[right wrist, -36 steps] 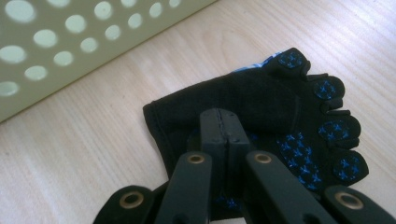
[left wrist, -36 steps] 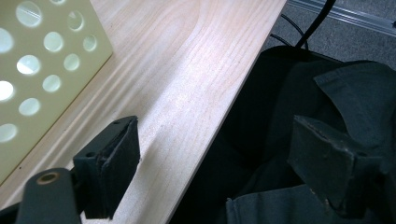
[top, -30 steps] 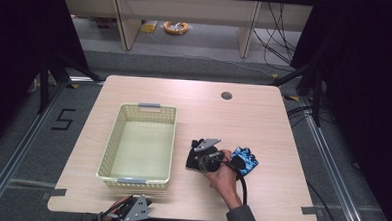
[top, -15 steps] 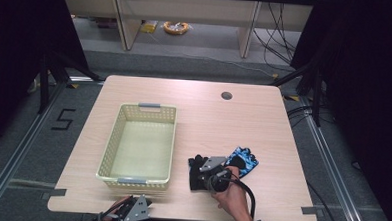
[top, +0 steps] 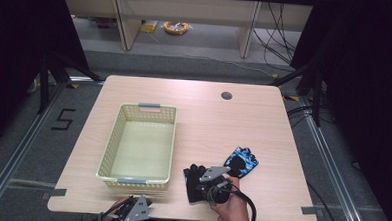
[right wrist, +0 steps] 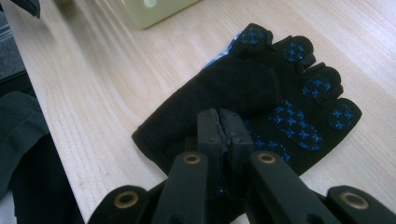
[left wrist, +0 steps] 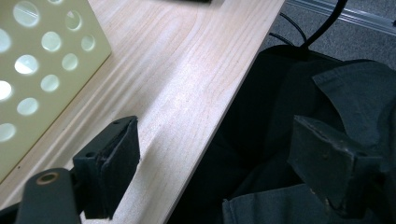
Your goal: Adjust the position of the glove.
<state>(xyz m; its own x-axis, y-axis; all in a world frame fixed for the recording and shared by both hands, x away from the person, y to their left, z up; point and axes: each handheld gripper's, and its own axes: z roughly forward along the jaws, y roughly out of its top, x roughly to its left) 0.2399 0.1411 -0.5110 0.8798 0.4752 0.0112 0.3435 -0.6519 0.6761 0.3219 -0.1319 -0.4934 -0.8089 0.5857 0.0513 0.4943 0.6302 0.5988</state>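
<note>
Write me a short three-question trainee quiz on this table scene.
1. True or false: the yellow basket has something in it.
2. The jaws of the right gripper are: A) wide open; B) closed on the black glove; C) closed on the basket's rim.
3. How many gloves lie on the table?

Key: 1. False, it is empty. 2. B. 3. Two: the black glove and a blue glove beside it.
</note>
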